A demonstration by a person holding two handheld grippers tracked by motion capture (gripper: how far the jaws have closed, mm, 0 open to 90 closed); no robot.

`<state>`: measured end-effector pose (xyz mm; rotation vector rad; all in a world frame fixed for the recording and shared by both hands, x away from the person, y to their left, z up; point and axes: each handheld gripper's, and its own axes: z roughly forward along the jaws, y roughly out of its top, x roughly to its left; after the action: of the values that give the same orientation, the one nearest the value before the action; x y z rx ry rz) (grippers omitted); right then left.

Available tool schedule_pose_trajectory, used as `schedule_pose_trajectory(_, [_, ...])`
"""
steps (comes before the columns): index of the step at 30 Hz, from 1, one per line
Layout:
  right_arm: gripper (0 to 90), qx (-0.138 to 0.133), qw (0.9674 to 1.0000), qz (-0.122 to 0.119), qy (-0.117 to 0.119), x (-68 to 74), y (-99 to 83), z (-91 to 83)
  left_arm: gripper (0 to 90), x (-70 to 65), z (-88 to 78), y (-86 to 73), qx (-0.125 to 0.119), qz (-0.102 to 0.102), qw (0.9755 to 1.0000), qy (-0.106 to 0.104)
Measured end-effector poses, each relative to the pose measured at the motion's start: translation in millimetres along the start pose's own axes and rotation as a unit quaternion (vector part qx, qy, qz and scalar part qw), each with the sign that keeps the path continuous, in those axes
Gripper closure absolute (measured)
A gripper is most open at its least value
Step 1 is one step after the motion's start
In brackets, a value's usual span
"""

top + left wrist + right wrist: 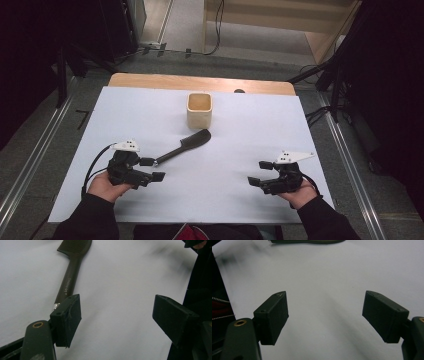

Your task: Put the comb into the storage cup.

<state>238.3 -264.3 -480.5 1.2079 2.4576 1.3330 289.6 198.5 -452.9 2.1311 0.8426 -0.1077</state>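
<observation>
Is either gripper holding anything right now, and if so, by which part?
Nothing is held. The left gripper is open, one jaw beside the handle end of the black comb. The right gripper is open over bare white table.

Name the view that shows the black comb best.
The high view: the whole comb lies on the white sheet, handle end by the left tool. The left gripper view shows handle and part of the teeth; the right gripper view, a sliver.

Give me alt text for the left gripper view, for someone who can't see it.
An open left hand-held gripper hangs over a white table cover, its two black jaws spread wide. A black comb lies on the cover, the end of its handle beside the jaw at the left of the picture; contact cannot be told.
</observation>
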Motion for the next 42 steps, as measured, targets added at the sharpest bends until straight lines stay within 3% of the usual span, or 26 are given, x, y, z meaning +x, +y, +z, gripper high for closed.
schedule_pose_trajectory(9, [18.9,0.000,1.0000,0.001,0.001,-0.3,-0.1,-0.1,23.7,1.4,-4.0,7.0,-0.019,0.004,0.9997,0.011])
schedule_pose_trajectory(24, [18.9,0.002,1.0000,0.001,0.000,-0.5,-0.1,0.5,23.8,18.4,3.4,27.8,-0.036,0.003,0.9987,0.037])
schedule_pose_trajectory(42, [18.9,0.003,1.0000,0.000,0.002,-0.3,-0.1,0.5,23.9,31.2,23.0,52.1,-0.024,0.012,0.9976,0.064])
